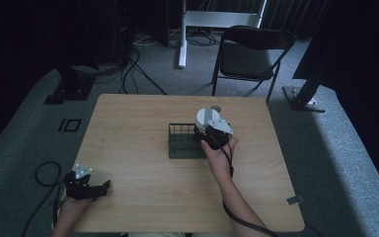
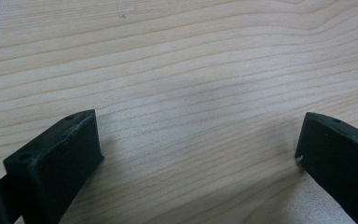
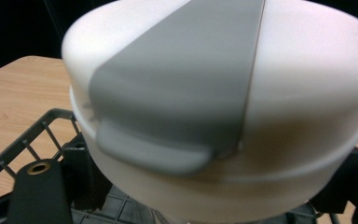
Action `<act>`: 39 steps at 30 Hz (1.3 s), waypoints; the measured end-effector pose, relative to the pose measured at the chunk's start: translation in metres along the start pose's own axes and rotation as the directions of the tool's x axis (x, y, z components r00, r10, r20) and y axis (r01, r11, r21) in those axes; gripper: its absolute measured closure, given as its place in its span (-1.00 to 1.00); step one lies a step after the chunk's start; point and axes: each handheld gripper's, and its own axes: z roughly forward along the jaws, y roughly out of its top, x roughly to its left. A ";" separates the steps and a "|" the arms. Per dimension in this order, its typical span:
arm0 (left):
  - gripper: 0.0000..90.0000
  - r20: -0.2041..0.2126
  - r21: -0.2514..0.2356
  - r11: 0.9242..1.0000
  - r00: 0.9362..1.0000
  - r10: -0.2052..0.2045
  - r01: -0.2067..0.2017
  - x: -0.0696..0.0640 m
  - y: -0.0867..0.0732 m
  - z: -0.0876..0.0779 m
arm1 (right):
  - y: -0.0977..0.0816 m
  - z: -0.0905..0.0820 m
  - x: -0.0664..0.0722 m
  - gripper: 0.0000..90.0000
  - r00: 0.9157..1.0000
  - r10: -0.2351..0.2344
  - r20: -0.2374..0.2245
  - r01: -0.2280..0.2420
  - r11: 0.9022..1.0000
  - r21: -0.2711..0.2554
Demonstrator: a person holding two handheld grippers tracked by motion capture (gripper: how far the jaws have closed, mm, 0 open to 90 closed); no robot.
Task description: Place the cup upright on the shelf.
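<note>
Two tongs: our left tongs gape wide over bare worktop. Our right tongs clasp a white container above the rack.

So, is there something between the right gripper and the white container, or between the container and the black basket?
Nothing visible does. The right gripper is already at the white container, its jaws either side of it. The container sits directly over the black basket, with no object between them. The left gripper is far off, open over bare table.

Counting what's sitting here: one wooden table, one dark wire rack, one white lidded container, one folding chair, and two handheld grippers: left, right.
</note>
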 end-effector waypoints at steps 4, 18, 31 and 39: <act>-1.00 0.000 -0.001 1.000 1.000 0.000 0.000 0.000 0.000 0.000 | -0.002 0.003 0.002 -0.60 1.000 -0.010 0.000 0.010 0.999 0.038; -1.00 0.000 -0.001 1.000 1.000 0.000 0.000 0.000 0.000 0.000 | -0.009 0.011 0.006 -0.59 1.000 -0.015 -0.015 0.017 0.995 0.097; -1.00 0.000 -0.001 1.000 1.000 0.000 0.000 0.000 0.000 0.000 | -0.017 0.012 0.007 -0.60 1.000 -0.029 -0.006 0.029 0.995 0.098; -1.00 0.000 0.000 1.000 1.000 0.000 0.000 0.000 0.000 0.000 | -0.022 0.011 0.007 -0.60 0.999 -0.052 -0.006 0.053 0.997 0.060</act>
